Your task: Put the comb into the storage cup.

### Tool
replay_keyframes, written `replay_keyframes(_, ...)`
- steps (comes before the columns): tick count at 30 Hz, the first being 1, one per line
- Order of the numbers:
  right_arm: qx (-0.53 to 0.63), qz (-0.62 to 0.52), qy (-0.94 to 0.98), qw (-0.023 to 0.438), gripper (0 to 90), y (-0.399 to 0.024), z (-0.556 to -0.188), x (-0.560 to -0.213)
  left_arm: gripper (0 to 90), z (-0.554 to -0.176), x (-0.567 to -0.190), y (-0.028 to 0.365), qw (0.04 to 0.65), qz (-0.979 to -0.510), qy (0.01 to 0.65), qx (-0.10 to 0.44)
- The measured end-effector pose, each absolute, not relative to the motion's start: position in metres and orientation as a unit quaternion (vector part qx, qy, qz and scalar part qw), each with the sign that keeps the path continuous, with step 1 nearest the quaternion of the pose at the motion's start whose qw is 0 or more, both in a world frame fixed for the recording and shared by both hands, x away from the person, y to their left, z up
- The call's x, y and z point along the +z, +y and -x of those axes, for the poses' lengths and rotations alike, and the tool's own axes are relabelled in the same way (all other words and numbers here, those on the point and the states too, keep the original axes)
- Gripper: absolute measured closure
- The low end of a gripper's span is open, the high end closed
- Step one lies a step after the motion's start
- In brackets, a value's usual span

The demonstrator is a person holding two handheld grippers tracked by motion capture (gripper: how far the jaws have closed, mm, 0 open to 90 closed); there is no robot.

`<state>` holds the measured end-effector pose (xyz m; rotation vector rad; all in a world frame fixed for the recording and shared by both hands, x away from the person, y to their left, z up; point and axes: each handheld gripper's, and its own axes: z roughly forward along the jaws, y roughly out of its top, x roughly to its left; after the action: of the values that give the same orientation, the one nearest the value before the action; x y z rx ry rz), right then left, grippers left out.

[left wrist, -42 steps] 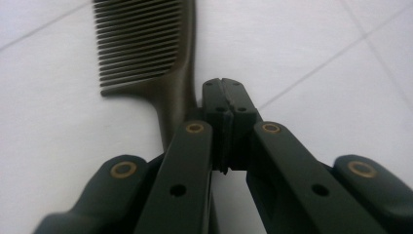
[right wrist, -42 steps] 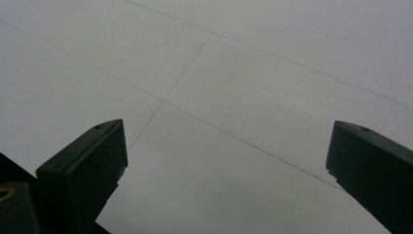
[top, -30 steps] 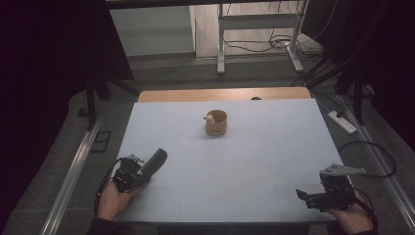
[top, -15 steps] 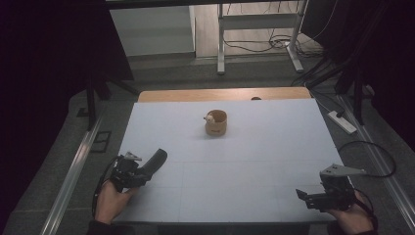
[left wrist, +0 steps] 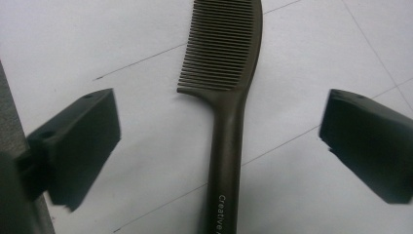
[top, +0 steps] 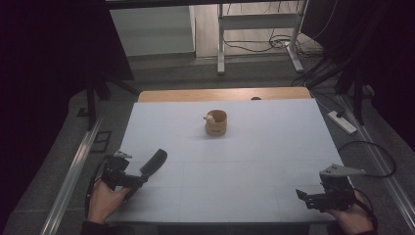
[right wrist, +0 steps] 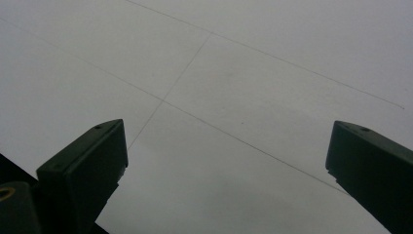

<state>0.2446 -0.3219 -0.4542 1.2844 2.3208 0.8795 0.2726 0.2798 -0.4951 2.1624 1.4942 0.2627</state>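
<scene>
Both hands [top: 105, 198] low, near table edge [top: 215, 221]

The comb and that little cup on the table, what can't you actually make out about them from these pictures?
- comb: in the left gripper view the picture edges cut off its tip and handle end, so the handle print stops after "Creative".
- cup: too small in the high view to identify the pale thing at its rim or its contents.

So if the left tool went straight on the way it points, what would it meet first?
The comb: it lies on the table between the left tool's open jaws, untouched, teeth end farthest ahead.
</scene>
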Motion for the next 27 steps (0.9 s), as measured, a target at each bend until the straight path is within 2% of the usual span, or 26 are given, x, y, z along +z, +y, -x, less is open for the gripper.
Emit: replay_keyframes(27,0.306,-0.452,0.82,0.173,2.0,-0.321,-0.245,-0.455,0.0,-0.281,-0.528,0.269,0.198,-0.83,0.517,0.066)
